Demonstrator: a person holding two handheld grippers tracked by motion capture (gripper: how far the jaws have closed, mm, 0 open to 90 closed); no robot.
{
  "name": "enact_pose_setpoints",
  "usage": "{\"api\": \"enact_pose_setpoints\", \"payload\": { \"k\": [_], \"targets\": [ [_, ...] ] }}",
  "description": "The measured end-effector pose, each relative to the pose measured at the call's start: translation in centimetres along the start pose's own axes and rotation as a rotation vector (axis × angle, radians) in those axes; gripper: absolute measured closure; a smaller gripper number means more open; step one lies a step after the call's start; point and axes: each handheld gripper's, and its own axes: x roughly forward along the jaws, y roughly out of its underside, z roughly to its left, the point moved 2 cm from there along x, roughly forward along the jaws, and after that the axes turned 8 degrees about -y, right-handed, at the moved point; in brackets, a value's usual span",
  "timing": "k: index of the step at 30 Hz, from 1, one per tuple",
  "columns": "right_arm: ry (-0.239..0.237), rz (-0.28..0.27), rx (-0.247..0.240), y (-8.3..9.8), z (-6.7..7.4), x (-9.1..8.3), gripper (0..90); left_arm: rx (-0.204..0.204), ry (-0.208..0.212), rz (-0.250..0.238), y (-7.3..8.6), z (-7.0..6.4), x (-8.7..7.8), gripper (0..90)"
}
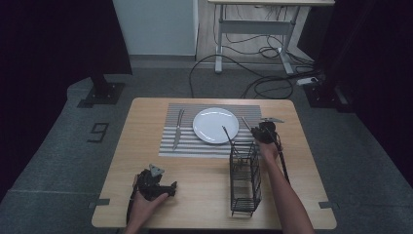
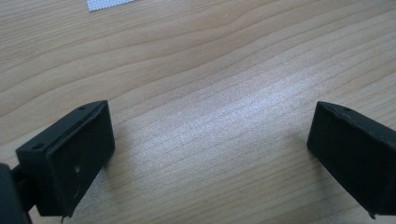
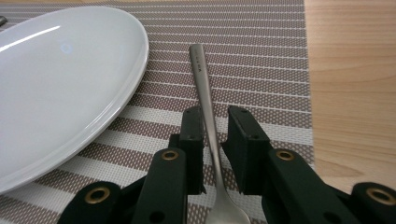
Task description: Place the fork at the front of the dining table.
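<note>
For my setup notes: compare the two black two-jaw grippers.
Left gripper: jaws wide apart over the bare wooden table, nothing between them. Right gripper: jaws narrow, astride the handle of a silver metal spoon on the striped woven placemat, not clamping it. Both are black and hand-held.

a wooden table (image 1: 204,175) carries a striped placemat (image 1: 170,146) and a wire rack (image 1: 245,180).
</note>
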Motion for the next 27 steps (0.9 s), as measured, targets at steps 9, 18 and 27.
{"api": "enact_pose_setpoints", "payload": {
  "k": [9,18,27],
  "targets": [
    [0.005,0.002,-0.038,-0.2,-1.2,-4.5,67.4,0.000,-0.001,0.000,0.0,0.0,0.0,0.7],
    [0.049,0.062,-0.045,2.8,-2.8,-7.1,63.8,-0.001,-0.001,0.000,0.0,0.0,0.0,0.6],
    [0.018,0.084,-0.083,4.1,-1.0,-6.4,62.8,0.000,-0.001,0.000,0.0,0.0,0.0,0.5]
  ]
}}
